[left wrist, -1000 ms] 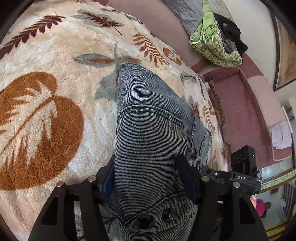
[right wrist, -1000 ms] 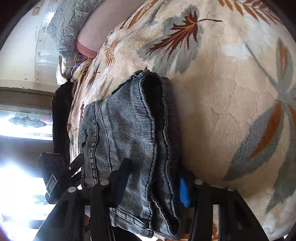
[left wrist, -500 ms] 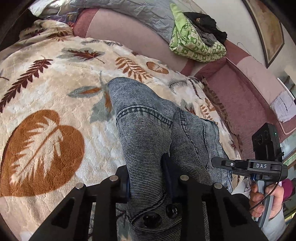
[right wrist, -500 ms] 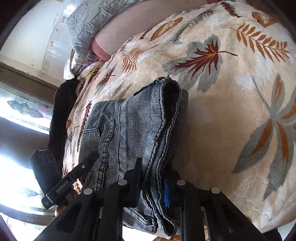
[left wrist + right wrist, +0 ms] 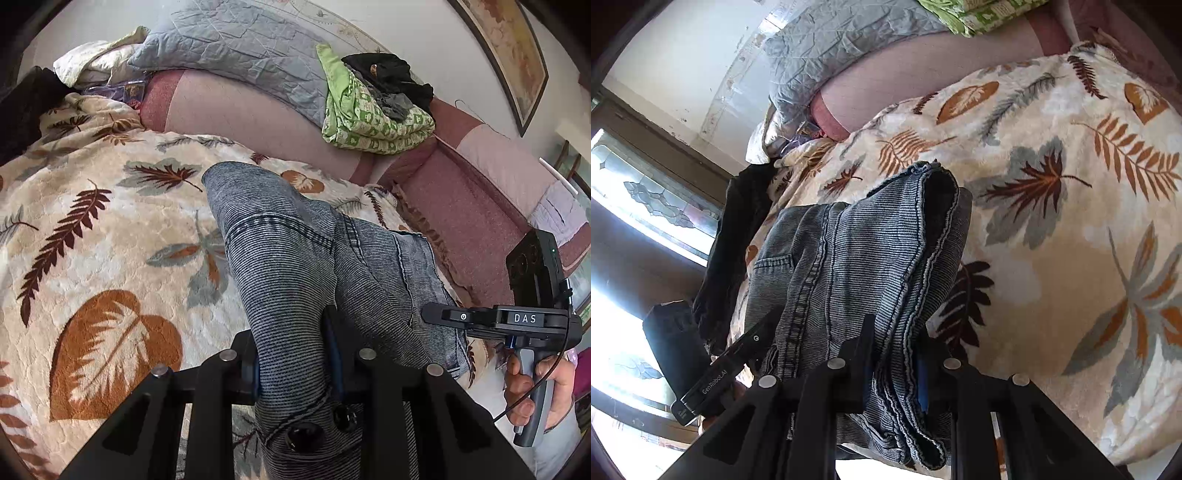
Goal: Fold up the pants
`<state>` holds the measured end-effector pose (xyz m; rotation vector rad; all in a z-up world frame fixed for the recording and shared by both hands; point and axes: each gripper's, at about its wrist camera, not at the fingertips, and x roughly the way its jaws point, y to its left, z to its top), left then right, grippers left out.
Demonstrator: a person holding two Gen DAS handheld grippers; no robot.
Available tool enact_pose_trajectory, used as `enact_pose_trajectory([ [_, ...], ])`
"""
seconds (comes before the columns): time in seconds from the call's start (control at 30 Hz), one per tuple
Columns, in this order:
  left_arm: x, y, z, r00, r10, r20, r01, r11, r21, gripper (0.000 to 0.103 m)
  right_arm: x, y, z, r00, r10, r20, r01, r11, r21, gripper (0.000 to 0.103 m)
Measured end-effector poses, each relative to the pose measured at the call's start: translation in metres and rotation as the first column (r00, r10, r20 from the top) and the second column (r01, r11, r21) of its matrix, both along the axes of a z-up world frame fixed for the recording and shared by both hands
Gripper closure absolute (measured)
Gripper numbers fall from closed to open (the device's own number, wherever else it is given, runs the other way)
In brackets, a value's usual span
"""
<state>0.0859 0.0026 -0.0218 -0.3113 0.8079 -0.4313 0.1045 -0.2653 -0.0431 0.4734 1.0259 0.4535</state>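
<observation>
Both tools have closed since the earlier frame and come up off the bed, taking denim with them. Clamped on the waist end, beside the two dark buttons, is the left tool; the right tool is clamped on the stacked hems at the other end. Between them the faded blue-grey striped denim pants hang in a shallow ridge, their far part lying on the cream plush leaf-print blanket that covers the bed. In the left wrist view the garment's long axis runs from about 6 o'clock, at the tool, toward 11 o'clock; the waist points at the camera.

My reading: this is the lift that starts a fold. The next move calls for carrying both gripped ends together over the resting cloth, keeping them level so the layers land square.
</observation>
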Motion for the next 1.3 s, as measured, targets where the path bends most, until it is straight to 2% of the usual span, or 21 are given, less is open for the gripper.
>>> enact_pose_trajectory([
  [0.33,0.012,0.005,0.046,0.996,0.047,0.072,-0.051,0.997,0.056,0.074,0.023,0.011,0.038,0.996,0.047,0.074,-0.048,0.999,0.006,0.084],
  [0.6,0.030,0.006,0.056,0.995,0.047,0.086,-0.054,0.995,0.085,0.074,0.043,0.017,0.048,0.994,0.063,0.085,-0.065,0.998,0.018,0.084],
  [0.9,0.051,0.015,0.042,0.997,0.027,0.068,-0.033,0.996,0.085,0.074,0.059,0.025,0.038,0.997,0.060,0.056,-0.062,0.998,0.027,0.084],
  [1.3,0.071,0.017,-0.003,1.000,0.022,0.003,-0.022,0.993,0.117,0.074,0.085,0.032,-0.009,0.999,0.042,-0.030,-0.042,0.999,0.026,0.084],
])
